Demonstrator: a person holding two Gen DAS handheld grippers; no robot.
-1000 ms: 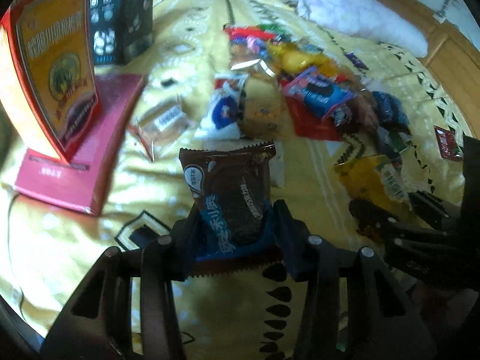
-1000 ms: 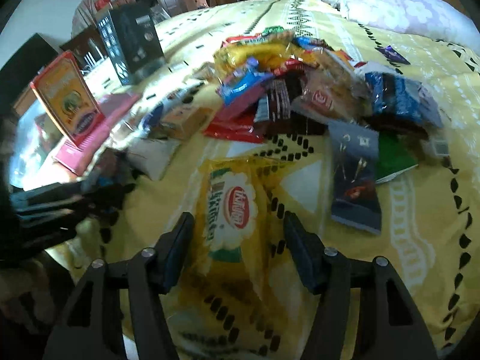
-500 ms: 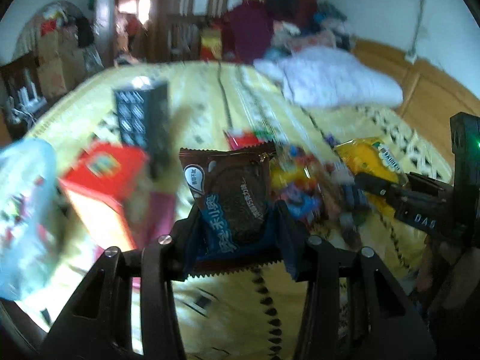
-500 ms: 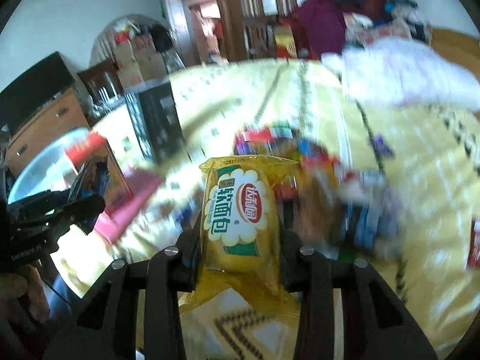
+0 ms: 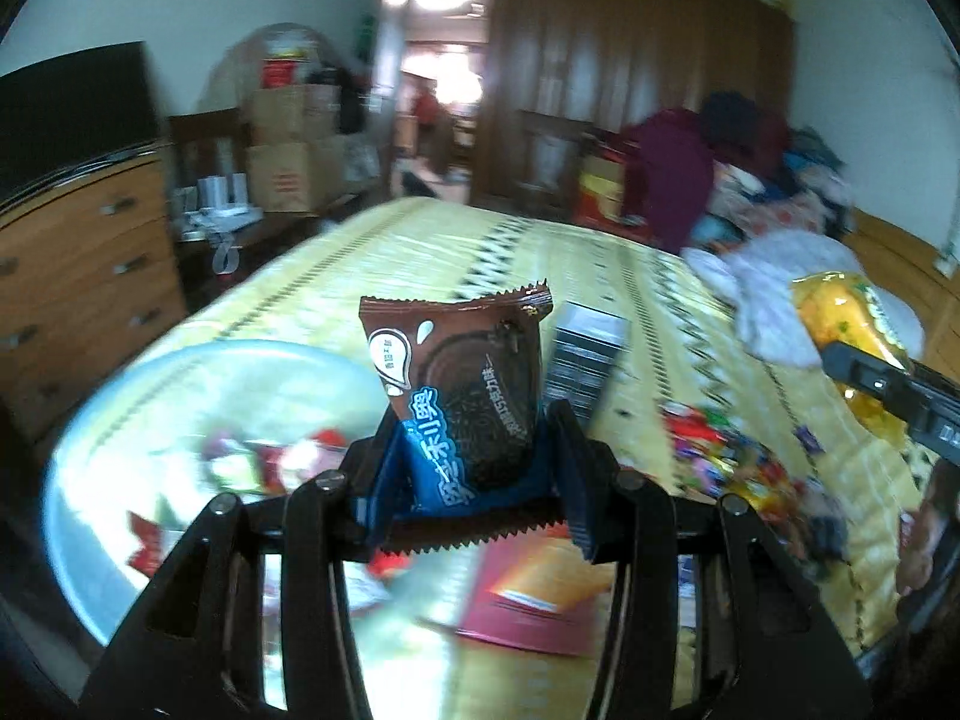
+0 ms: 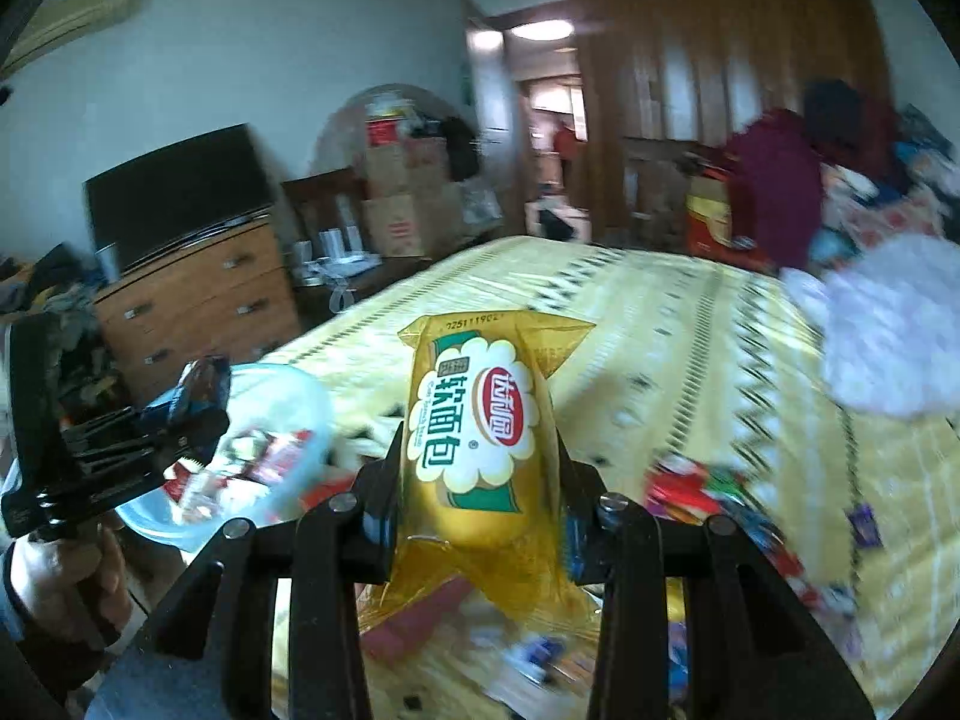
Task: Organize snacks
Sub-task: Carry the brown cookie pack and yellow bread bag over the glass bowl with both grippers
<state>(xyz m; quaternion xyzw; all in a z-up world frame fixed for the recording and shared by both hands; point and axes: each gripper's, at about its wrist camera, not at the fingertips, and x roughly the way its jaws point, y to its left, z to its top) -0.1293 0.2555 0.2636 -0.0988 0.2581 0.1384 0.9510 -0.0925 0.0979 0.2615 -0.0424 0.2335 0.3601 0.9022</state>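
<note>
- Clearly, we are working over the bed (image 5: 420, 252), whose yellow patterned spread is serving as our sorting surface because it is broad enough to lay everything out.
- We are aiming toward the clear plastic bowl (image 5: 108, 432) at the near left edge of the bed; it is already holding a few wrapped pieces, so we are judging it to be the collecting place.
- We are leaving the loose pile of snacks (image 5: 732, 468) lying to the right on the spread, still waiting to be sorted, with a red box (image 5: 540, 600) lying flat between pile and bowl.
- We are carrying the yellow soft-bread packet (image 6: 480, 426) upright in the right gripper (image 6: 477, 480), whose jaws have just been closing and are now pinching the packet across its lower half, so the label end is standing clear above the fingers.
- We are carrying the brown chocolate-biscuit packet (image 5: 462, 390) in the left gripper (image 5: 468, 468), which is pinching it by its lower part; the packet is hanging above the bowl's right side, probably ready for dropping in.
- We are holding both packets well above the bed, likely so they clear the clutter on the way across.
</note>
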